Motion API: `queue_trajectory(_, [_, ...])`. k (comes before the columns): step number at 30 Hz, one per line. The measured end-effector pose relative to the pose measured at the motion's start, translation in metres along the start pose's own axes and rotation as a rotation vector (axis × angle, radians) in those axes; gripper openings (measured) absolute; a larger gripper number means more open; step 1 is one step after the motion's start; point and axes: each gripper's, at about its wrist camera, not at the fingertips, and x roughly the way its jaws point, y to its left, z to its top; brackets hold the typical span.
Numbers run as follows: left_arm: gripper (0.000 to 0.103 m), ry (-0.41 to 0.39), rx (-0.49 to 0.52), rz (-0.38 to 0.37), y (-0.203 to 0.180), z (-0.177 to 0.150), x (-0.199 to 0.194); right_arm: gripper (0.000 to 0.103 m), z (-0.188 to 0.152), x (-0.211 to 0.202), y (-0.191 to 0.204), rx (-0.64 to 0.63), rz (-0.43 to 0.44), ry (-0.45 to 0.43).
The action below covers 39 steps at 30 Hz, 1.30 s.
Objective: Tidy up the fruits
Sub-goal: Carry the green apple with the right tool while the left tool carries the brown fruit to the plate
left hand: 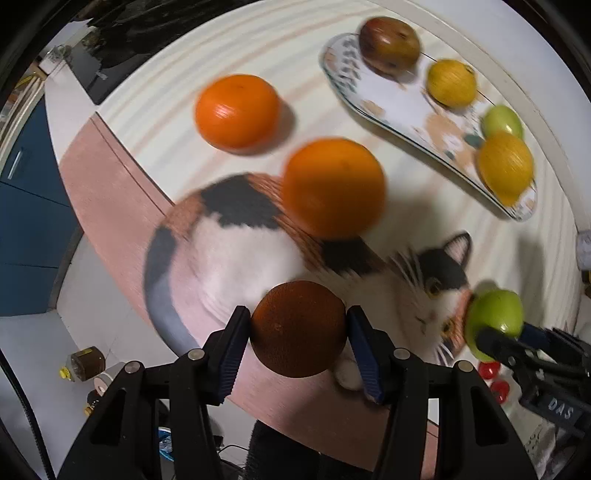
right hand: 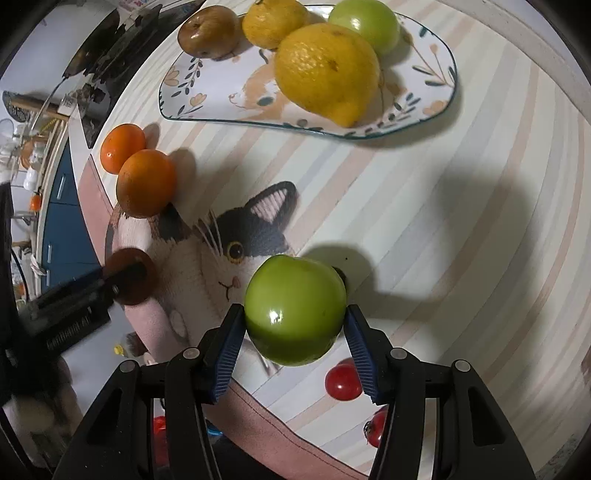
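My left gripper (left hand: 299,332) is shut on a dark orange (left hand: 298,328) and holds it above the cat-print mat (left hand: 236,254); it also shows in the right wrist view (right hand: 129,277). My right gripper (right hand: 295,314) is shut on a green apple (right hand: 295,308), also seen at the right of the left wrist view (left hand: 495,317). Two oranges (left hand: 236,110) (left hand: 334,186) lie on the mat. The patterned plate (right hand: 207,99) holds a big lemon (right hand: 327,70), a smaller yellow fruit (right hand: 273,22), a green apple (right hand: 365,22) and a brown fruit (right hand: 208,31).
Small red tomatoes (right hand: 343,380) lie on the mat near its front edge, under the right gripper. The table's pink-bordered edge (left hand: 110,177) runs along the left. A blue cabinet (left hand: 26,206) and clutter stand beyond it.
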Motion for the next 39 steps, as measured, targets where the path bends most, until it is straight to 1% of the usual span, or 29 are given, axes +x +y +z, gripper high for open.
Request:
queue_trajectory(5, [0.051, -0.011, 0.030, 0.011, -0.018, -0.015, -0.002, 0.058, -0.003, 0.000, 0.003, -0.024, -0.012, -0.017])
queue_trajectory(7, [0.051, 0.000, 0.025, -0.009, -0.018, -0.012, -0.002, 0.057, -0.004, -0.001, 0.005, -0.040, -0.021, -0.016])
queue_trajectory(10, [0.051, -0.014, 0.034, -0.010, -0.021, -0.008, -0.012, 0.057, -0.006, -0.004, 0.002, -0.034, -0.020, -0.026])
queue_trajectory(12, [0.051, -0.023, 0.034, -0.029, -0.027, -0.003, -0.020, 0.057, -0.004, -0.010, -0.003, -0.014, 0.000, -0.032])
queue_trajectory(15, [0.051, -0.036, 0.022, -0.087, -0.031, 0.009, -0.039, 0.057, 0.003, -0.028, -0.009, 0.003, 0.028, -0.067])
queue_trajectory(18, [0.051, -0.062, 0.026, -0.148, -0.035, 0.033, -0.066, 0.057, 0.018, -0.054, -0.007, -0.003, 0.059, -0.127])
queue_trajectory(19, [0.051, -0.078, 0.034, -0.161, -0.034, 0.045, -0.076, 0.057, 0.025, -0.063, -0.006, -0.005, 0.069, -0.147])
queue_trajectory(22, [0.051, -0.118, 0.050, -0.163, -0.037, 0.092, -0.094, 0.057, 0.051, -0.084, 0.002, -0.023, 0.092, -0.200])
queue_trajectory(25, [0.051, -0.133, 0.042, -0.152, -0.026, 0.128, -0.095, 0.057, 0.084, -0.097, 0.011, -0.059, 0.082, -0.238])
queue_trajectory(27, [0.051, -0.118, 0.037, -0.146, -0.025, 0.147, -0.088, 0.057, 0.106, -0.096, 0.019, -0.082, 0.075, -0.238])
queue_trajectory(29, [0.051, -0.081, 0.016, -0.142, -0.021, 0.167, -0.078, 0.057, 0.127, -0.090, 0.026, -0.103, 0.065, -0.221])
queue_trajectory(32, [0.051, -0.017, 0.005, -0.136, -0.019, 0.189, -0.052, 0.057, 0.149, -0.077, 0.034, -0.146, 0.036, -0.181])
queue_trajectory(34, [0.051, 0.026, -0.004, -0.137, -0.020, 0.198, -0.035, 0.057, 0.158, -0.068, 0.035, -0.167, 0.022, -0.151])
queue_trajectory(39, [0.051, 0.120, -0.036, -0.183, -0.018, 0.206, -0.007, 0.057, 0.172, -0.040, 0.034, -0.185, 0.018, -0.082])
